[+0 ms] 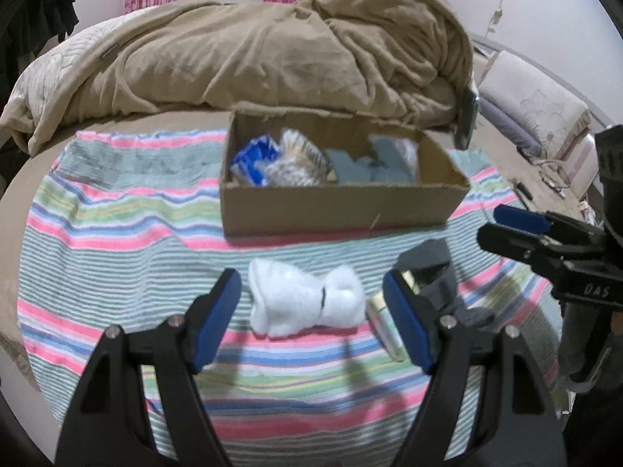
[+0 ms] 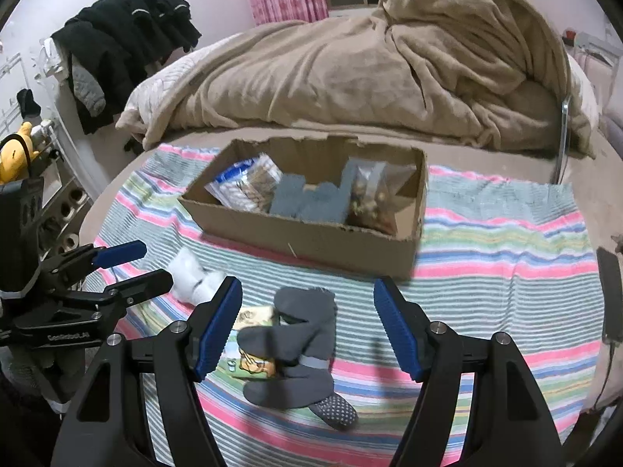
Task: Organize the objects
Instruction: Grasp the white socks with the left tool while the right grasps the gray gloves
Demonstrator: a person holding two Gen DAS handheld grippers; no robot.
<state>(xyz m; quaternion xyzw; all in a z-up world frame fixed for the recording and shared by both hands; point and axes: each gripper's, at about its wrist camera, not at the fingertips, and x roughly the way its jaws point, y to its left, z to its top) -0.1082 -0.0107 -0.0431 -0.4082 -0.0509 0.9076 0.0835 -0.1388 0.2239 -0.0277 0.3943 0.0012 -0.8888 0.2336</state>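
Note:
A white rolled sock pair (image 1: 305, 301) lies on the striped towel (image 1: 117, 233), just ahead of my open left gripper (image 1: 313, 303), between its fingers. It also shows in the right wrist view (image 2: 192, 274). Grey socks (image 2: 300, 342) lie partly over a small printed packet (image 2: 253, 354), between the fingers of my open right gripper (image 2: 307, 311). In the left wrist view the grey socks (image 1: 432, 272) and packet (image 1: 383, 321) sit behind the right finger. A cardboard box (image 1: 331, 210) behind them holds grey socks and snack bags; it also shows in the right wrist view (image 2: 311, 233).
A heaped tan blanket (image 1: 272, 50) lies behind the box. A pillow (image 1: 533, 105) is at right. Black clothes (image 2: 124, 39) hang on a rack at left. A phone (image 2: 611, 295) lies at the towel's right edge (image 2: 506, 253).

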